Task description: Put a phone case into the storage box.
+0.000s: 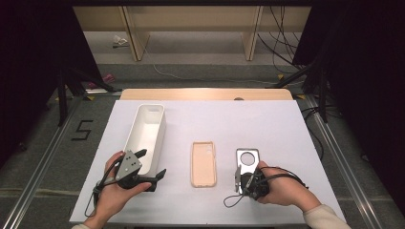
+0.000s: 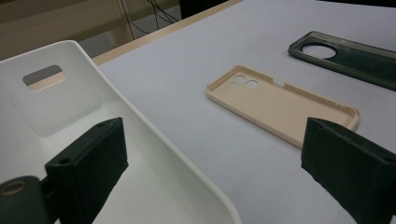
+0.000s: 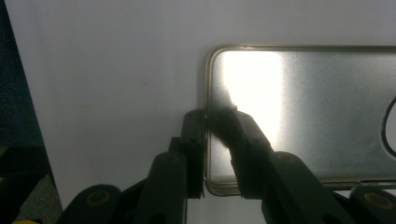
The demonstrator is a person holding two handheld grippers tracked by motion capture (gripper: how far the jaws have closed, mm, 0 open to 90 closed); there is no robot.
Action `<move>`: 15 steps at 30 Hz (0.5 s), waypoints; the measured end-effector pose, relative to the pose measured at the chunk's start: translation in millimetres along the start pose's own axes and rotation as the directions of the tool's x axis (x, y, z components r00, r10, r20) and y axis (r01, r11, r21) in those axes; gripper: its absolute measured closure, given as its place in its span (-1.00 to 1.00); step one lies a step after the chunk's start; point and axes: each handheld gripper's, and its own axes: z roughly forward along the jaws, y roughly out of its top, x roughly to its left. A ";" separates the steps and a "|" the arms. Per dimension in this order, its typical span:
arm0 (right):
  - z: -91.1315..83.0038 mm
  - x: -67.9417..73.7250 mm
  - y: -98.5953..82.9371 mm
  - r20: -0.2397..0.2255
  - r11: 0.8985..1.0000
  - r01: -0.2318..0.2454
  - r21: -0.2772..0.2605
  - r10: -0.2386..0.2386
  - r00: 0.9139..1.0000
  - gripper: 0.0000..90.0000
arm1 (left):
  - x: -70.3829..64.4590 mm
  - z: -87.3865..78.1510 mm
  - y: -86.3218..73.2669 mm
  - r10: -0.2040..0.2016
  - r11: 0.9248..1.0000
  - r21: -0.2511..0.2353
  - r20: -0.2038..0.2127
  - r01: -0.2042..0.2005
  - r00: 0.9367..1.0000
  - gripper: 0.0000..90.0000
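The near end of the dark phone case (image 1: 247, 162) is hidden in the high view under the right gripper (image 1: 237, 181), and its far end is cut off by the right gripper view's edge. Beside it, the white bin (image 2: 154, 140) is cropped by the left gripper view's bottom and left edges. The dark case's colour is lost in glare.

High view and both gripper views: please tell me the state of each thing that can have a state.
White bin: upright, nothing inside it.
Beige phone case: flat on the table, hollow side up, untouched.
Dark phone case: on the table, edge pinched by the right gripper.
Left gripper: open, over the bin's rim.
Right gripper: shut on the dark phone case.
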 end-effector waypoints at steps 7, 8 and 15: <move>0.4 -0.1 0.9 -0.009 1.000 0.003 -0.013 -0.003 1.000 0.86 | 0.0 0.0 0.0 0.000 1.000 -0.001 0.001 0.000 1.000 -0.85; -0.2 0.4 1.5 -0.011 1.000 -0.004 -0.006 0.004 1.000 0.89 | 0.0 0.0 0.0 0.000 1.000 -0.001 0.002 0.000 1.000 -0.85; -0.3 0.3 1.8 -0.025 1.000 0.004 -0.008 -0.004 1.000 0.96 | -0.2 0.1 0.0 -0.001 1.000 -0.002 0.002 0.001 1.000 -0.85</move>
